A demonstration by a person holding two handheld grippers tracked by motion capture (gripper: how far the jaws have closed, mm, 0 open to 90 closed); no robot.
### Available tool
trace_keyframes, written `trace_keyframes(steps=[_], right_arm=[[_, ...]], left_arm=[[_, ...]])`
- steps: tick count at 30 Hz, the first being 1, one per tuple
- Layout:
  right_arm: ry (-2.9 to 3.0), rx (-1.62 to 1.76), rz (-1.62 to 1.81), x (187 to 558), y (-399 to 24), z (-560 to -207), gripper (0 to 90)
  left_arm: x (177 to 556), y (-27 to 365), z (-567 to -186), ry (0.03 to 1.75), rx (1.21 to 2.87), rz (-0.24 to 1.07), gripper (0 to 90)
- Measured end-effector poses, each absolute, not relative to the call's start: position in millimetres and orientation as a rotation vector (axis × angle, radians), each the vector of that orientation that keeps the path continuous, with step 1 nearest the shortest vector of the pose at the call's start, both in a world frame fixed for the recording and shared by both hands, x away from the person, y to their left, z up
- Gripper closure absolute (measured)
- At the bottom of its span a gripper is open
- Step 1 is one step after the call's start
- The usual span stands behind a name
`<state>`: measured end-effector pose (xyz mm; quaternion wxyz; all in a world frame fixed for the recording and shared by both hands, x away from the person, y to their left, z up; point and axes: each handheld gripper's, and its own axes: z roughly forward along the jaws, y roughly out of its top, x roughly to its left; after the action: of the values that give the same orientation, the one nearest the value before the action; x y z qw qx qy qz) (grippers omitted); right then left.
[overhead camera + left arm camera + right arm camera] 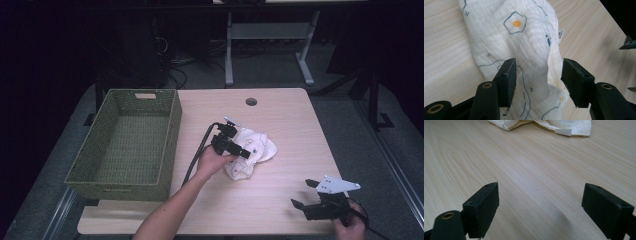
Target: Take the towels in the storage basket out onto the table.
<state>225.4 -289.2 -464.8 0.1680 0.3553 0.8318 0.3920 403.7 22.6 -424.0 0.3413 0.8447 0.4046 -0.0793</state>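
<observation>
A crumpled white cloth (255, 147) printed with fried eggs and blue lines lies in the middle of the light wooden table (280, 110). My left gripper (245, 152) rests over the cloth's left part, held by a hand. In the left gripper view the cloth (524, 42) bunches up between the two jaws of the left gripper (537, 75), which stand apart without pinching it. My right gripper (303, 193) sits near the table's front right corner, open over bare wood. In the right gripper view the right gripper (540, 207) has nothing between its jaws, and the cloth (574, 125) lies farther off.
A green woven basket (171, 132) stands along the table's left side with nothing in it. A round cable hole (251, 101) sits near the far edge. Bare wood stretches between the cloth and the right gripper. Desk legs and cables stand on the dark floor beyond.
</observation>
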Motion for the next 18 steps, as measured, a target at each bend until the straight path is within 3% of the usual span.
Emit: trace_keyframes(steps=[18], right_arm=[[2.389, 1.010, 1.080, 225, -281, -467, 14.0]], left_arm=[[386, 43, -423, 1.012, 2.195, -0.162, 37.7]])
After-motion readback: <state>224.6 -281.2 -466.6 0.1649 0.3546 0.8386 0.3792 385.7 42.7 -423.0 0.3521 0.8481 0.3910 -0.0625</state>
